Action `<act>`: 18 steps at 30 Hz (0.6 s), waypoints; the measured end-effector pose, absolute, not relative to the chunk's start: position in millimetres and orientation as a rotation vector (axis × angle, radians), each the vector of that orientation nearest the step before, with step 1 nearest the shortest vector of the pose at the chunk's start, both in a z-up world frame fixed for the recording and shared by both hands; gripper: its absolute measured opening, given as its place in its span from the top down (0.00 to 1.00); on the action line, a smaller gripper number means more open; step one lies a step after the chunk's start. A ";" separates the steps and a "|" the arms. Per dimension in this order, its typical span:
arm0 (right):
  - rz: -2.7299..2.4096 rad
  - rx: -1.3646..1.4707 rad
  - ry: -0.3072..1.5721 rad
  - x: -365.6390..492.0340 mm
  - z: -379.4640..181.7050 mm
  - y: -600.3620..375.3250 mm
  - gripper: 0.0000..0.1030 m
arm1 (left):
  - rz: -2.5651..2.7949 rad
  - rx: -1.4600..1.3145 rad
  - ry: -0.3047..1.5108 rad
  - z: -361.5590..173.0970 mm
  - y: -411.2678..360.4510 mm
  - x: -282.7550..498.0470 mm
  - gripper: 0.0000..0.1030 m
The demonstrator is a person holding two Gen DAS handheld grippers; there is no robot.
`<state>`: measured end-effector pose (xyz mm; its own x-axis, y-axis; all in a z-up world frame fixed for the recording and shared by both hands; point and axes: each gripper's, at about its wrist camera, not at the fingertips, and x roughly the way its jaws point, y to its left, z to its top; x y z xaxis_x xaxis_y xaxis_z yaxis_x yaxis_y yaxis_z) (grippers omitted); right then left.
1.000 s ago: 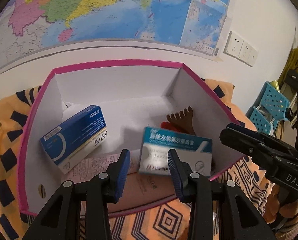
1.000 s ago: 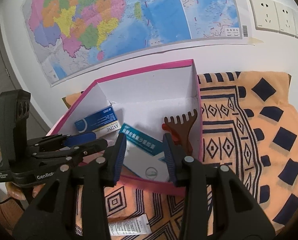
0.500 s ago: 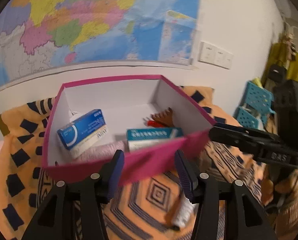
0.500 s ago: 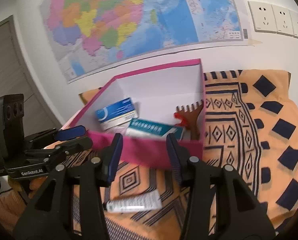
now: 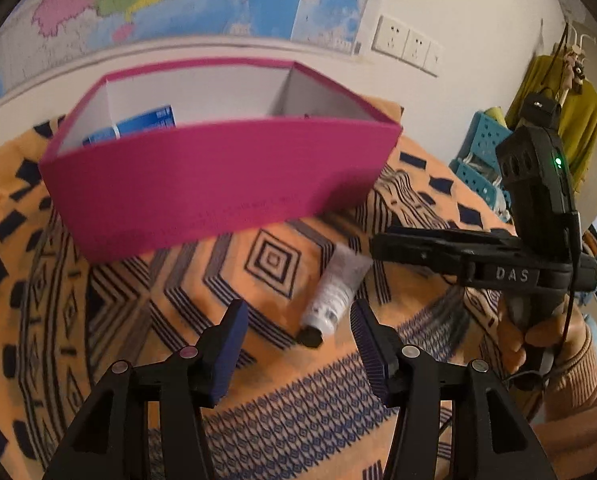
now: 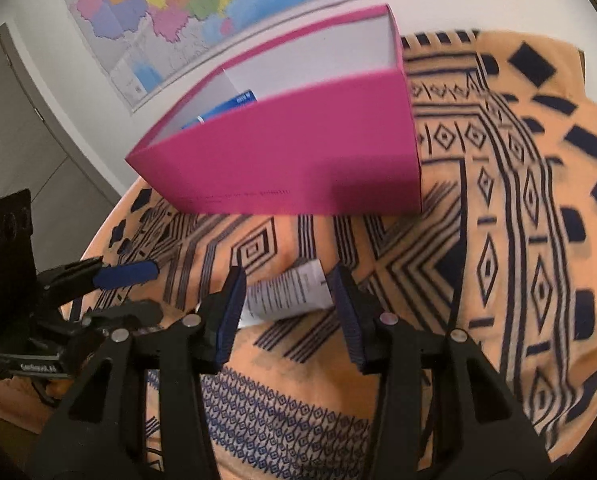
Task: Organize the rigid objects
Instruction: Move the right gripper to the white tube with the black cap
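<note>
My left gripper (image 5: 298, 336) hangs with jaws parted and empty above the orange patterned cloth (image 5: 178, 320), the white tube (image 5: 336, 290) lying just ahead, black cap toward me. My right gripper (image 6: 288, 304) frames the same tube (image 6: 286, 294), jaws apart, apparently not pressing it. The pink box (image 5: 218, 184) fills mid-frame, a blue carton (image 5: 138, 126) inside at its left.

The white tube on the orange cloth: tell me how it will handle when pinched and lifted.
The white tube looks soft-walled, so it would probably dent under the pads. Its crimped end lies flat, so it seems unlikely to roll. It looks small and probably light; its black cap is likely the stiffest part. It lies between the open right hand-held gripper fingers, ungripped.
</note>
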<state>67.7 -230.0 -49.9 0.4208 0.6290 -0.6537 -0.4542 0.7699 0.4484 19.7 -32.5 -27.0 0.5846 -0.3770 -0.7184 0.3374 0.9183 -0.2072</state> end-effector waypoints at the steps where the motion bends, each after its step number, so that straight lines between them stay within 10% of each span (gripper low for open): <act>1: 0.682 0.221 0.916 68.2 -51.8 -230.4 0.54 | -0.418 -0.053 0.858 -29.7 -32.4 18.5 0.47; 18: 0.686 0.254 0.955 76.8 -67.8 -224.3 0.54 | -0.459 -0.110 0.950 -52.6 -42.4 14.9 0.56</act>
